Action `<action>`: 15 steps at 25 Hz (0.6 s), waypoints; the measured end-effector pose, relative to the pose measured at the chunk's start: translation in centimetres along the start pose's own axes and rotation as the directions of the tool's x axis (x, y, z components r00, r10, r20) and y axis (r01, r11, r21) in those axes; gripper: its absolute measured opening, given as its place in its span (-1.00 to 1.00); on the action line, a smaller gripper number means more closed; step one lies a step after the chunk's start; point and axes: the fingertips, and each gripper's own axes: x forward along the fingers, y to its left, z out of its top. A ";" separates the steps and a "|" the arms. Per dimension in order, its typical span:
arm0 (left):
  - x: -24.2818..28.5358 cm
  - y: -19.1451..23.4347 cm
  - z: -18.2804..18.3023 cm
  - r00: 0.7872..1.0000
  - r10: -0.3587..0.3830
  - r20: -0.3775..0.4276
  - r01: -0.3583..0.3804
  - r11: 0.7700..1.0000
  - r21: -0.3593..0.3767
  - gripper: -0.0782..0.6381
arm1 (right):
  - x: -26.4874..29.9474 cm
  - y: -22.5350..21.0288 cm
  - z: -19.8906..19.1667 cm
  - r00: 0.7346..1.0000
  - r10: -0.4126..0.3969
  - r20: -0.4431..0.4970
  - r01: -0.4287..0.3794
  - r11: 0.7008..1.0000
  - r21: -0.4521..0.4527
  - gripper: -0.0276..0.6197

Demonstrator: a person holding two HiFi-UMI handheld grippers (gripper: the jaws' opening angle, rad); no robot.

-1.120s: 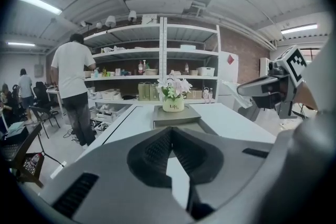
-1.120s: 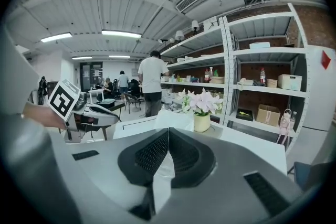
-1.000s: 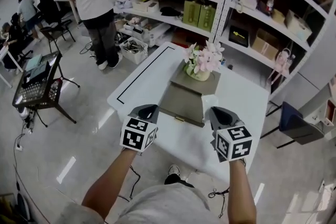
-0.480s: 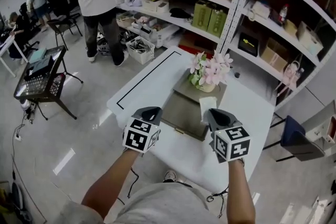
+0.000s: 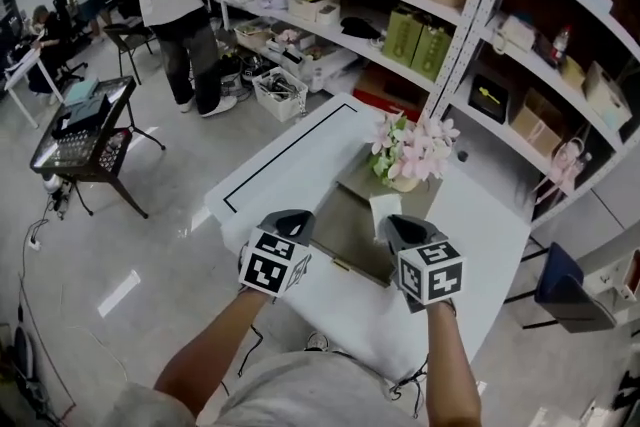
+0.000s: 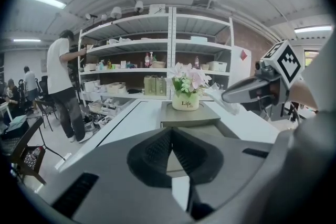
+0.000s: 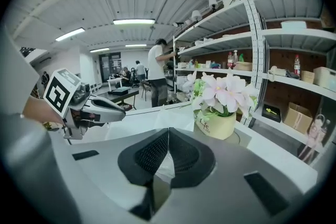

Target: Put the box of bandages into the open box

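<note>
**A:** Two grippers in your hands. How do they stand?

**B:** My left gripper [image 5: 290,218] has its jaws pressed together with nothing between them. My right gripper [image 5: 392,223] is clamped on the box of bandages [image 5: 383,208], a thin white pack that sticks out past the jaw tips.

**A:** Where is that pack?

**B:** It is in my right jaws, just on my side of the flower pot [image 5: 405,182] and a little to the pot's left. From the right gripper's own camera the white pack shows straight ahead of the tips, with the pot close behind it to the right.

**A:** And the box it belongs in?

**B:** The grey box [image 5: 345,230] lies on the white table [image 5: 300,140]. The pot stands on its far part, and its near part stretches from the pot toward me. The pack is at the right edge of that near part. I cannot tell whether it touches the box.

**A:** And the left gripper?

**B:** It is to the pot's left and nearer me, at the left edge of the grey box, well apart from the pack.
</note>
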 end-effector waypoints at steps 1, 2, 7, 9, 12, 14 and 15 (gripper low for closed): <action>0.2 0.1 -0.2 1.000 0.003 -0.004 -0.003 1.000 -0.003 -0.77 | 0.5 -0.1 -0.3 1.000 0.007 -0.008 -0.007 1.000 0.001 -0.90; 0.4 0.1 -0.3 1.000 0.005 -0.007 -0.005 1.000 -0.006 -0.77 | 1.0 -0.2 -0.6 1.000 0.013 -0.016 -0.013 1.000 0.003 -0.90; 1.0 0.5 -1.2 0.999 0.022 -0.030 -0.023 0.999 -0.026 -0.77 | 3.2 -0.6 -1.8 0.997 0.048 -0.054 -0.048 0.999 0.008 -0.90; 1.3 0.7 -1.5 0.999 0.029 -0.036 -0.030 0.999 -0.032 -0.77 | 4.0 -0.6 -2.2 0.996 0.063 -0.067 -0.062 0.998 0.005 -0.90; 1.6 1.2 -1.8 0.998 0.041 -0.047 -0.043 0.998 -0.037 -0.77 | 5.3 -0.7 -3.1 0.992 0.079 -0.096 -0.080 0.997 -0.005 -0.90; 1.8 1.6 -2.1 0.997 0.050 -0.054 -0.052 0.998 -0.039 -0.77 | 6.0 -0.7 -3.5 0.989 0.090 -0.115 -0.092 0.996 -0.009 -0.90; 1.9 1.8 -2.3 0.997 0.054 -0.058 -0.057 0.998 -0.042 -0.77 | 6.3 -0.7 -3.7 0.988 0.096 -0.124 -0.098 0.995 -0.011 -0.90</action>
